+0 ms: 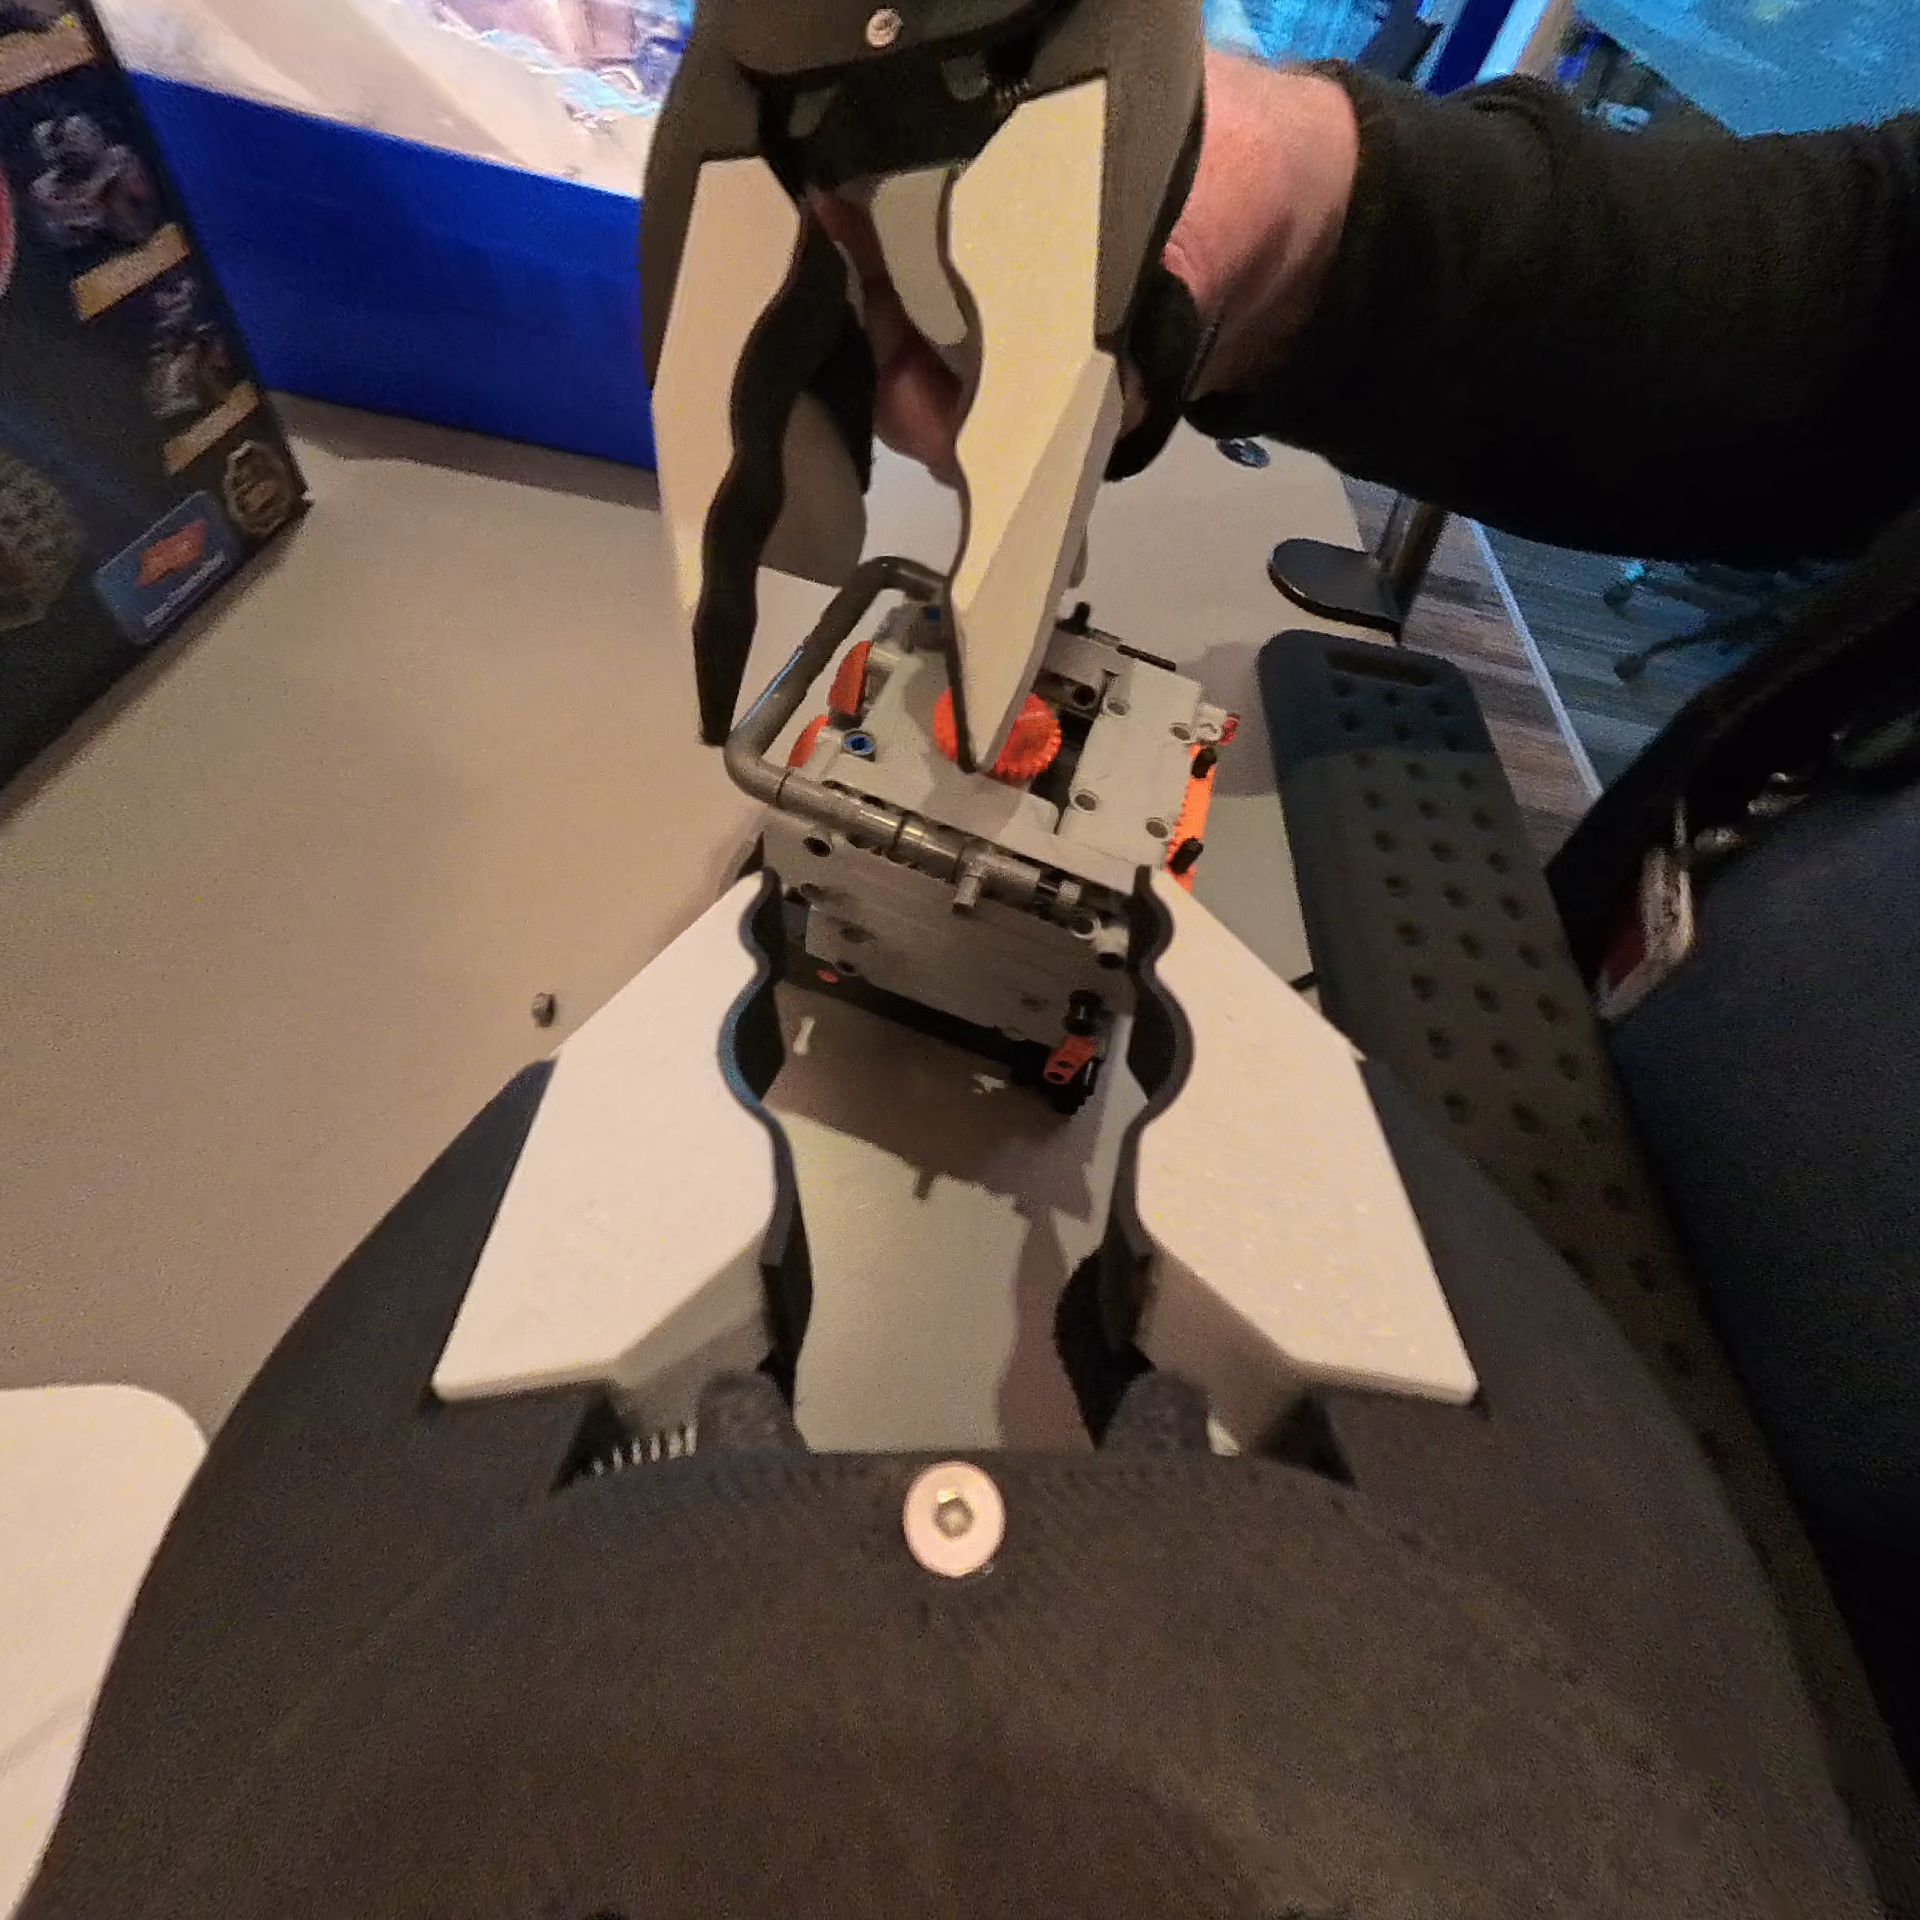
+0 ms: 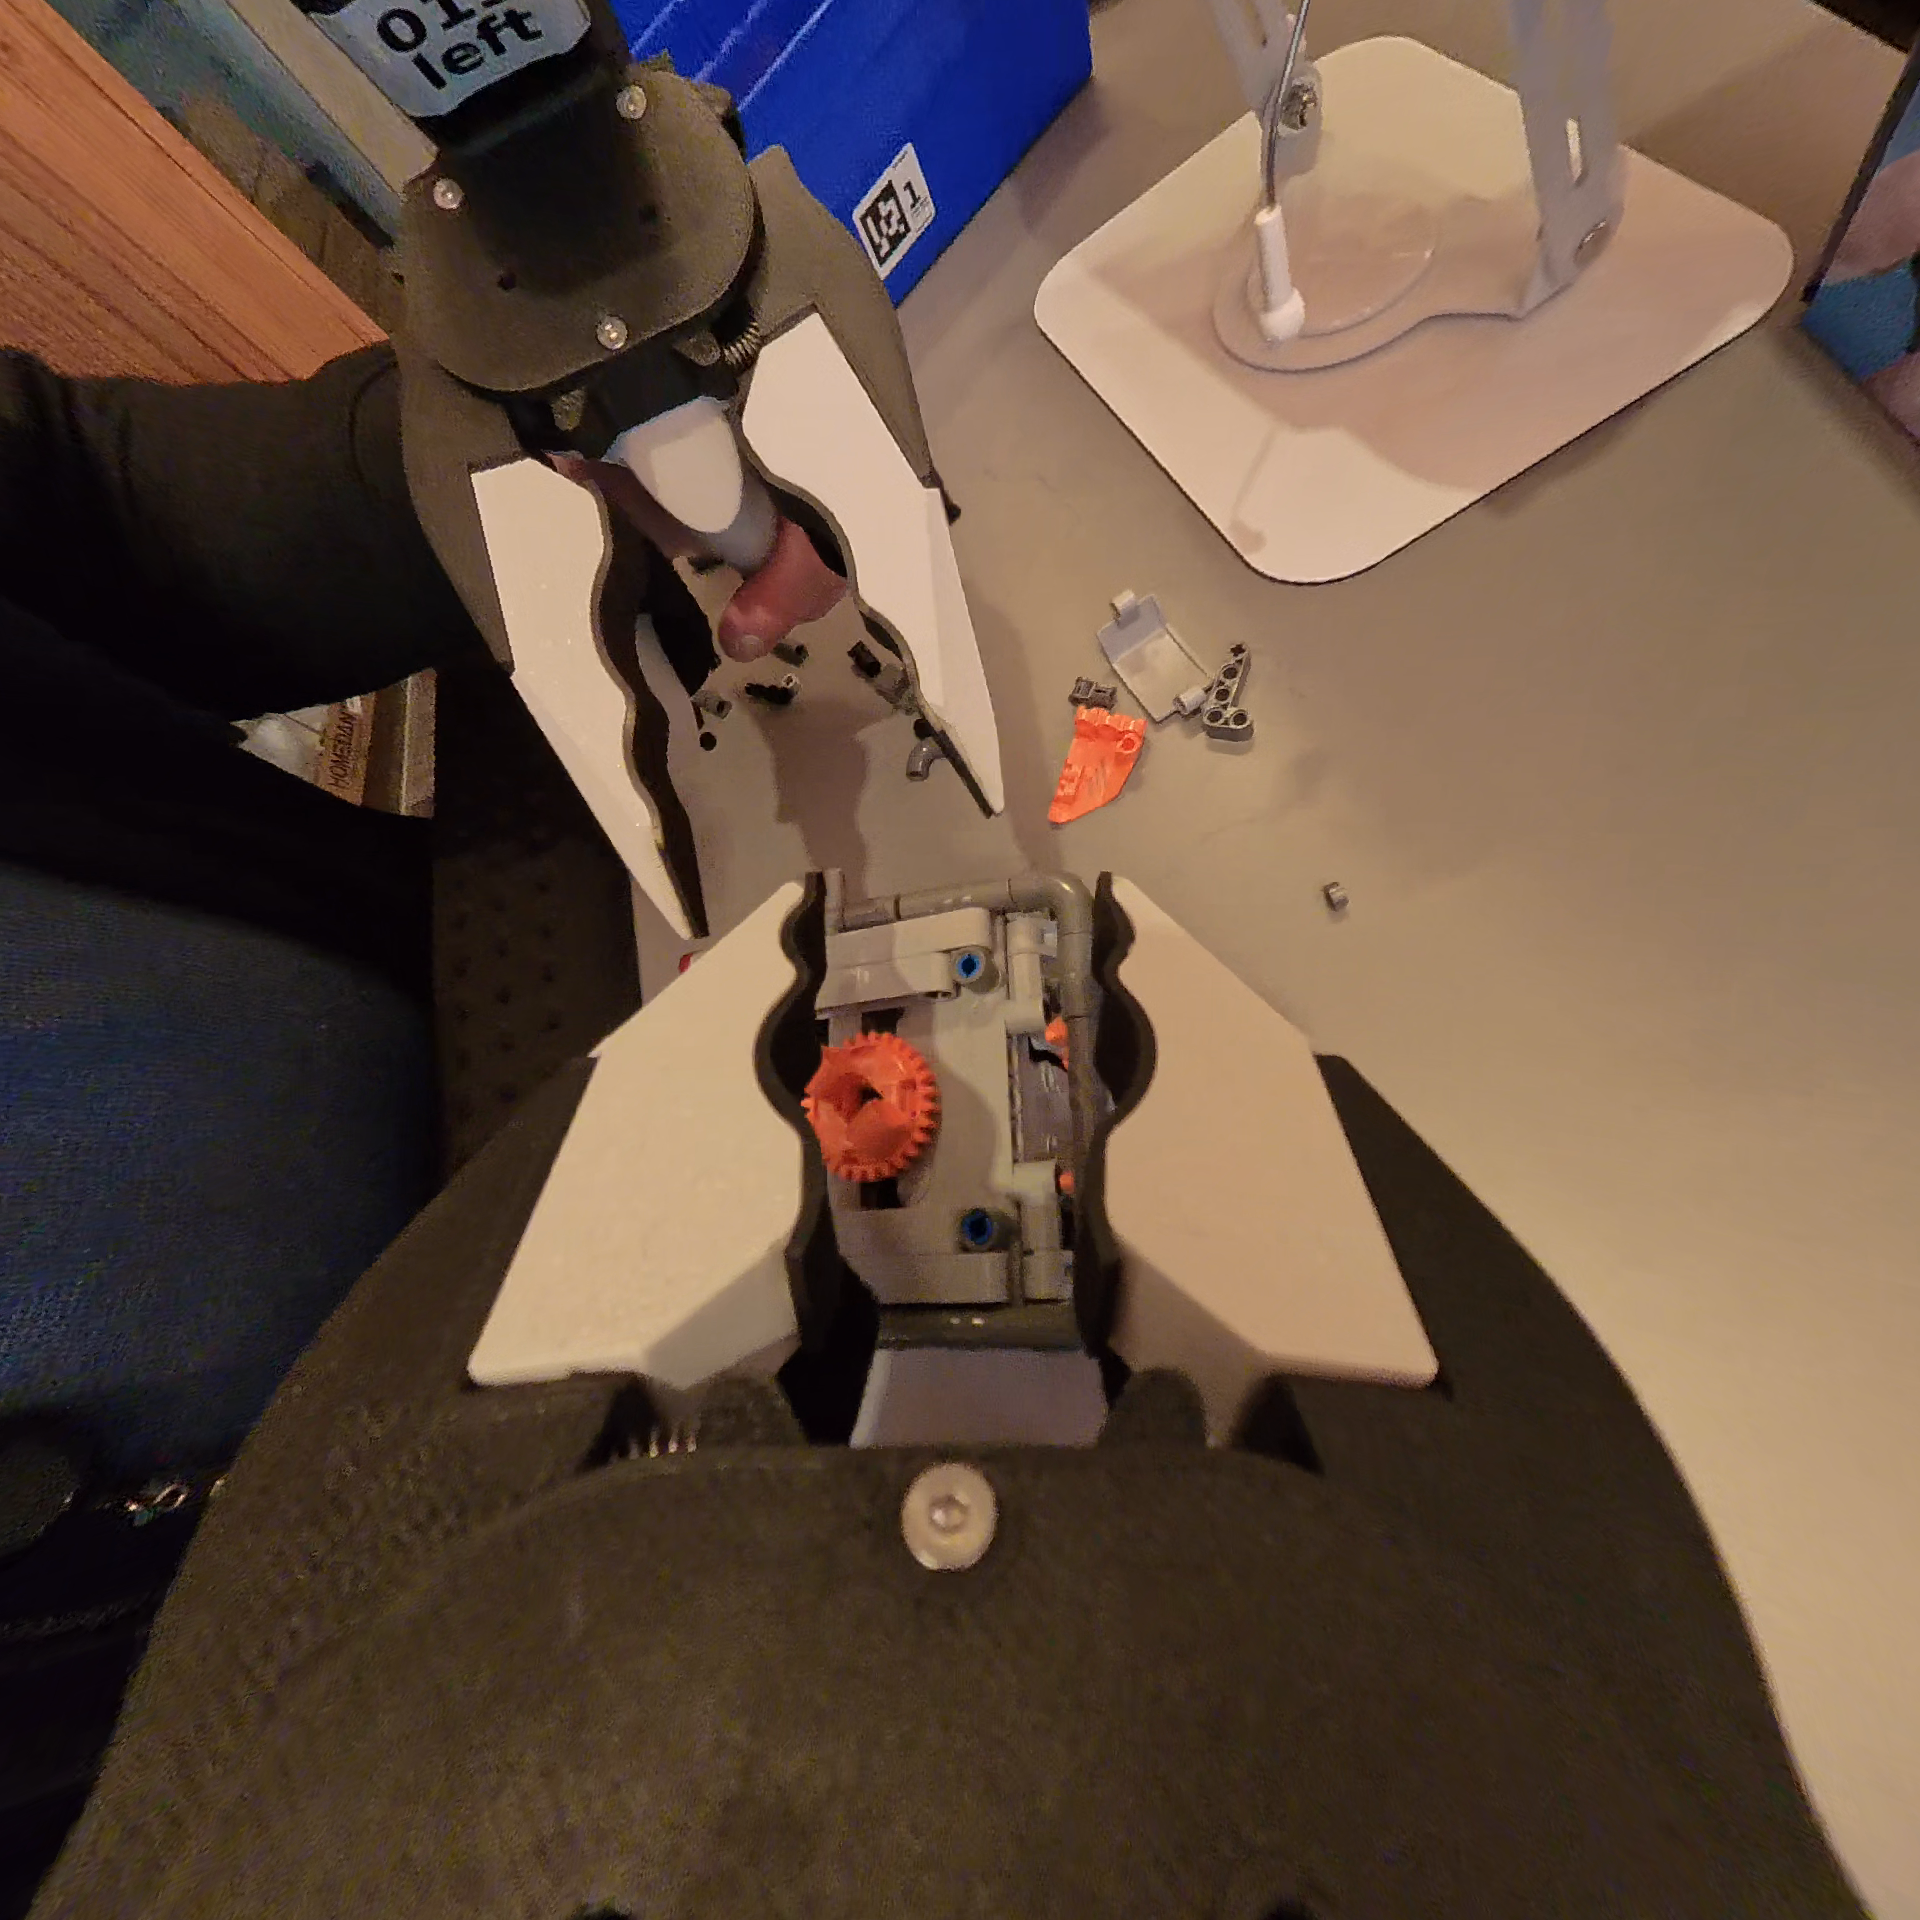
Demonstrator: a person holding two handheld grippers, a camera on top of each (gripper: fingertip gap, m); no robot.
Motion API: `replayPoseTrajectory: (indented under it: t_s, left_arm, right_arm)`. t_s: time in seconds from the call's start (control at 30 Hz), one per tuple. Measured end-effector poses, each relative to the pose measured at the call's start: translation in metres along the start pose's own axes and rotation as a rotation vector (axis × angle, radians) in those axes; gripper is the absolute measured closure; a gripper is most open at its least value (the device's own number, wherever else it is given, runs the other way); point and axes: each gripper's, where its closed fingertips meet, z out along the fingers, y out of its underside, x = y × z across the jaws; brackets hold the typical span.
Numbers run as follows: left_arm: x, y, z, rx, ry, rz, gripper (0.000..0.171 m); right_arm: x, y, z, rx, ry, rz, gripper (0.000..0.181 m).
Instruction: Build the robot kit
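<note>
Where the left wrist view looks down its own pale, wavy-edged fingers, the left gripper (image 1: 956, 894) is spread open, its tips flanking the near face of a grey brick-built model (image 1: 935, 935) standing on the matte grey table (image 1: 364, 831). From above, the right gripper (image 1: 852, 743) straddles the model's top, one tip on a toothed orange gear (image 1: 1029, 743) and the other outside a bent grey tube (image 1: 790, 686). A black perforated pad (image 1: 1455, 883) lies to the right.

While the right wrist view shows the same model (image 2: 904, 1247) lodged between its fingers, the right gripper (image 2: 954, 888) is closed onto it, gear (image 2: 871, 1117) against one pad and tube (image 2: 1075, 935) against the other. Beyond it, the left gripper (image 2: 844, 864) gapes empty. Loose pieces lie apart on the table (image 2: 1455, 1039): a ribbed orange panel (image 2: 1096, 764), a curved grey panel (image 2: 1148, 655) and a holed dark beam (image 2: 1226, 696).
</note>
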Motion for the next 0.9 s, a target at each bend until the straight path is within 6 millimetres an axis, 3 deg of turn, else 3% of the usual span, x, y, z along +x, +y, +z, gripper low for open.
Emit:
replayPoseTrajectory:
  t_s: [0.33,0.9]
  left_arm:
    - [0.007,0.005,0.009,-0.054,0.125,0.087,0.103]
    - [0.018,0.006,0.012,-0.062,0.206,0.120,0.108]
  right_arm:
    - [-0.006,0.011,0.010,0.024,-0.010,-0.018,0.144]
    - [-0.012,0.009,0.012,0.065,-0.046,0.004,0.149]
